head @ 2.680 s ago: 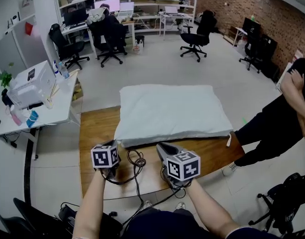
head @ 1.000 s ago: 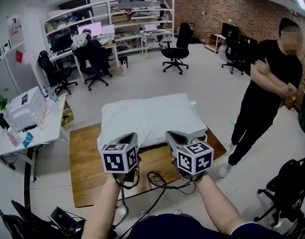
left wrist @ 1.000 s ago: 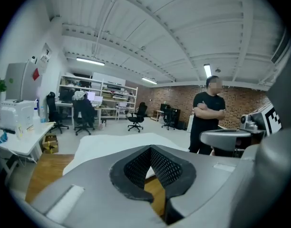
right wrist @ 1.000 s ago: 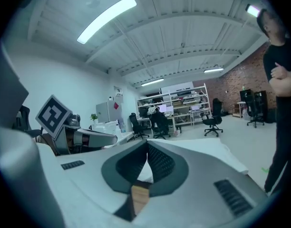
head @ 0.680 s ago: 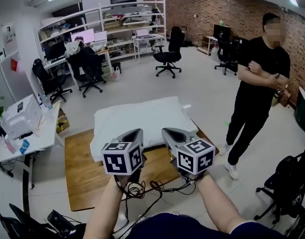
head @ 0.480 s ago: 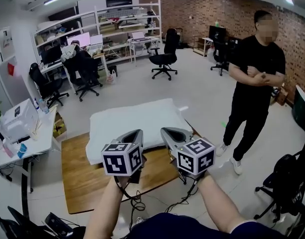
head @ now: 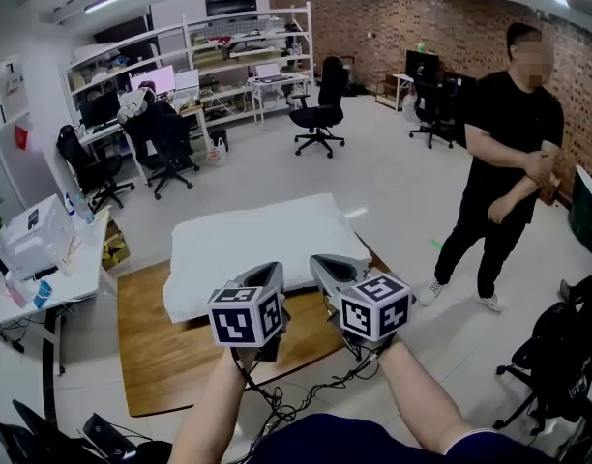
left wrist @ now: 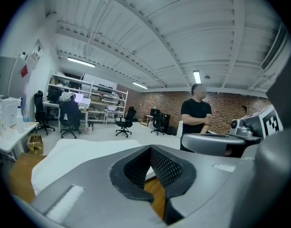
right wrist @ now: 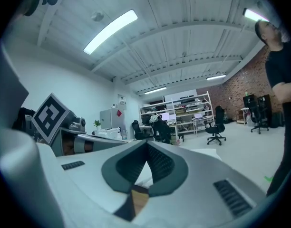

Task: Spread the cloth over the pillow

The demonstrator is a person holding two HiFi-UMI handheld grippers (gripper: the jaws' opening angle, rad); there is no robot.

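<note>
A white pillow (head: 252,249) lies flat on the far half of the wooden table (head: 151,346). Its top is smooth and white, and I cannot tell a cloth apart from it. Both grippers are held up side by side above the table's near part, short of the pillow. My left gripper (head: 269,271) is shut with nothing in it, and so is my right gripper (head: 321,262). In the left gripper view the closed jaws point over the pillow (left wrist: 74,156). In the right gripper view the jaw tips (right wrist: 146,145) meet, with the pillow (right wrist: 205,152) beyond them.
A person in black (head: 504,153) stands on the floor right of the table. A white desk with a printer (head: 30,245) stands to the left. Office chairs (head: 320,104) and shelves line the back. Cables (head: 296,404) hang under my arms.
Both grippers have risen from the table's near edge and now hover side by side, still shut. My view has lifted. The standing person has lowered one arm.
</note>
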